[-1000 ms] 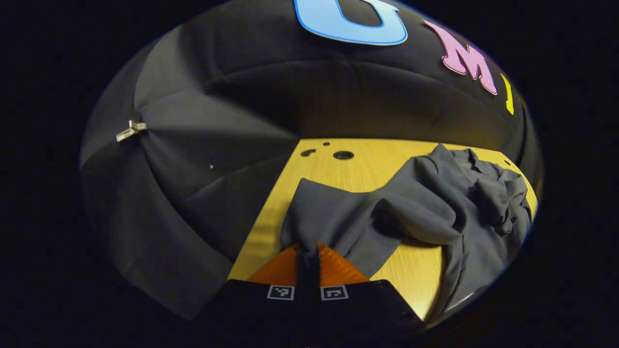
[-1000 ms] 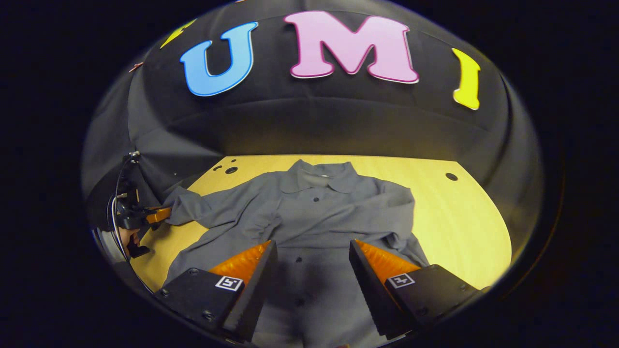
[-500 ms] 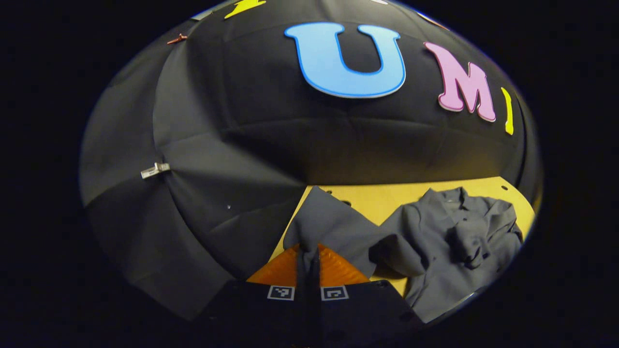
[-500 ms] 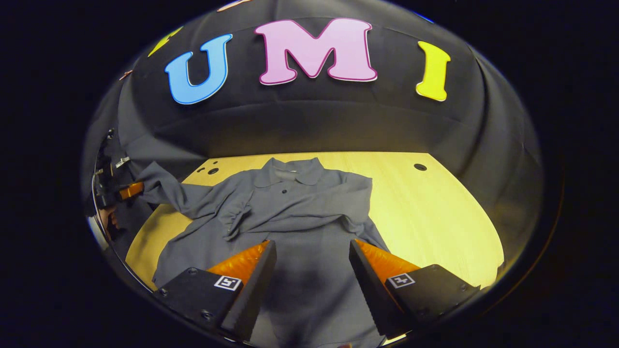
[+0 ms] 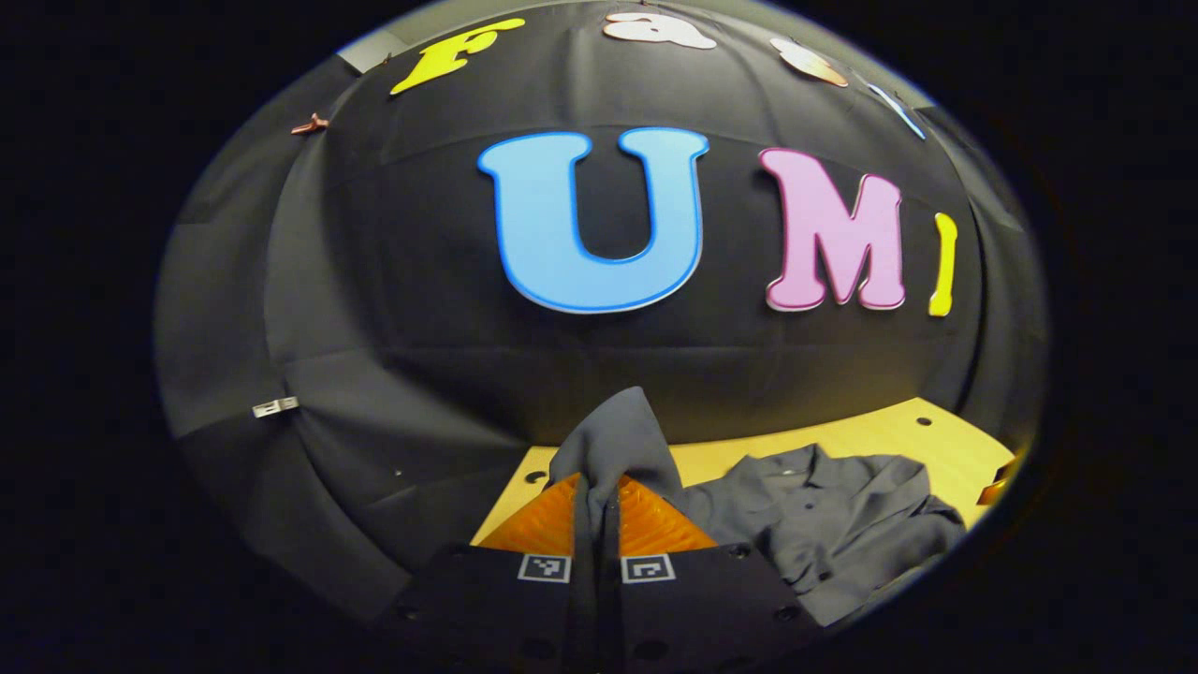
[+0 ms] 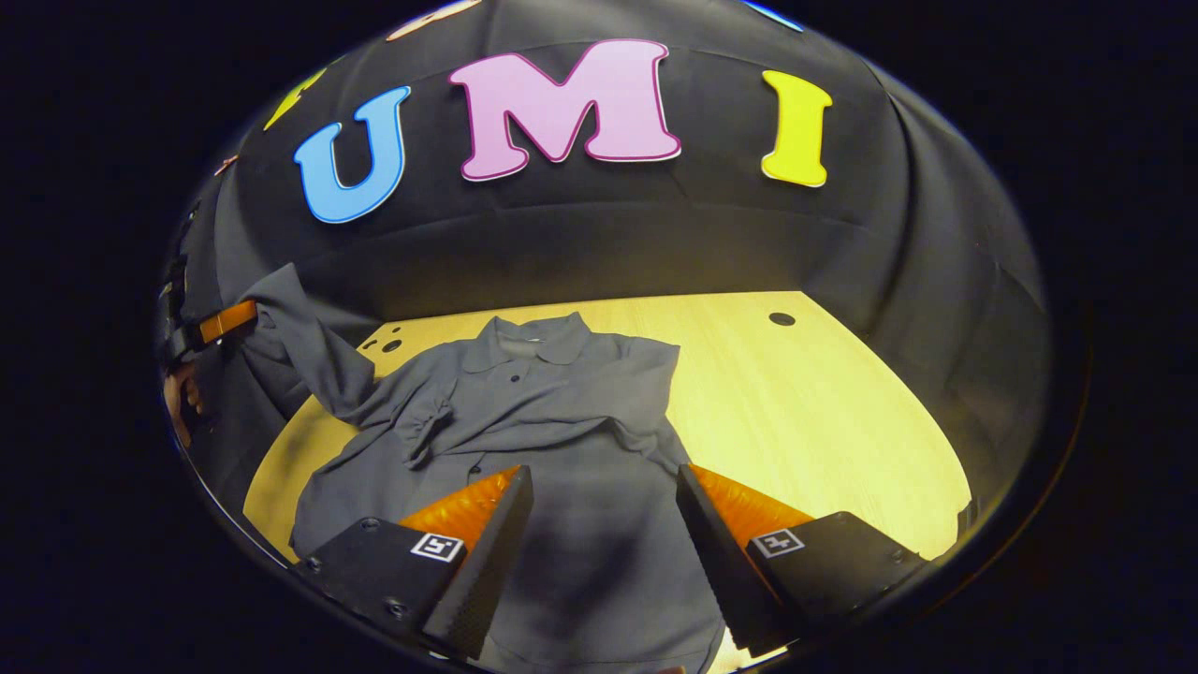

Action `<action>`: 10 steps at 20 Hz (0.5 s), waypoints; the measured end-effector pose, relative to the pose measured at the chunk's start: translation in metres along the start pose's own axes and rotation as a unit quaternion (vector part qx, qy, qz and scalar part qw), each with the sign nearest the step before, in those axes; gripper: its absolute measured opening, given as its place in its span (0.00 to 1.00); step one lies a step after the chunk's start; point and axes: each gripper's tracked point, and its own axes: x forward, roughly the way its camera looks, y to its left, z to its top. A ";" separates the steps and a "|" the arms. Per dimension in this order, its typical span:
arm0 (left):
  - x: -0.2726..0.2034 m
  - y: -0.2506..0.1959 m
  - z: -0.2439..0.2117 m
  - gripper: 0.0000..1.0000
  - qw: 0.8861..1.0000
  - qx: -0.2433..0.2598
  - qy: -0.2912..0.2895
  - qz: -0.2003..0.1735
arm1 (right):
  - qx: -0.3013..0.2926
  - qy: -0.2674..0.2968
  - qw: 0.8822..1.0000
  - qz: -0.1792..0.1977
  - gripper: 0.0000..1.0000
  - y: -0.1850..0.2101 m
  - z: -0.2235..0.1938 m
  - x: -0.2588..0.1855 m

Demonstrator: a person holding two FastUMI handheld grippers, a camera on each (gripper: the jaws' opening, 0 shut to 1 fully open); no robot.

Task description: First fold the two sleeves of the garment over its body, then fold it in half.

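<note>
A grey button-up shirt (image 6: 552,412) lies collar-away on the wooden table (image 6: 805,412). One sleeve (image 6: 599,426) lies folded across its chest. The other sleeve (image 6: 309,351) is lifted up off the table to the left, its cuff (image 5: 613,440) pinched in my left gripper (image 5: 597,491), which is shut on it; the same gripper (image 6: 225,320) appears at the far left of the right gripper view, held by a hand (image 6: 180,402). My right gripper (image 6: 604,487) hovers open above the shirt's lower body, nothing between its fingers.
The table has small round holes near its far corners (image 6: 781,319) (image 6: 386,344). Bare wood lies to the right of the shirt. The black cloth wall stands close behind the table. A small metal clip (image 5: 275,407) hangs on the cloth at left.
My left gripper has risen with the sleeve cuff, pulling the sleeve up off the table. The right gripper stays open and has drifted slightly over the shirt's lower part.
</note>
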 end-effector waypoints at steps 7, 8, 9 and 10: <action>-0.002 -0.113 0.011 0.05 0.997 -0.006 0.002 -0.077 | 0.017 0.000 1.000 -0.017 0.96 -0.043 -0.005 -0.007; -0.001 -0.124 0.010 0.05 0.997 -0.008 0.004 -0.082 | 0.020 0.001 1.000 -0.019 0.96 -0.048 -0.006 -0.009; -0.001 -0.136 0.009 0.05 0.996 -0.010 0.007 -0.087 | 0.024 0.002 0.999 -0.020 0.96 -0.052 -0.008 -0.009; 0.000 -0.148 0.007 0.05 0.996 -0.012 0.011 -0.093 | 0.028 0.002 0.999 -0.021 0.97 -0.057 -0.009 -0.009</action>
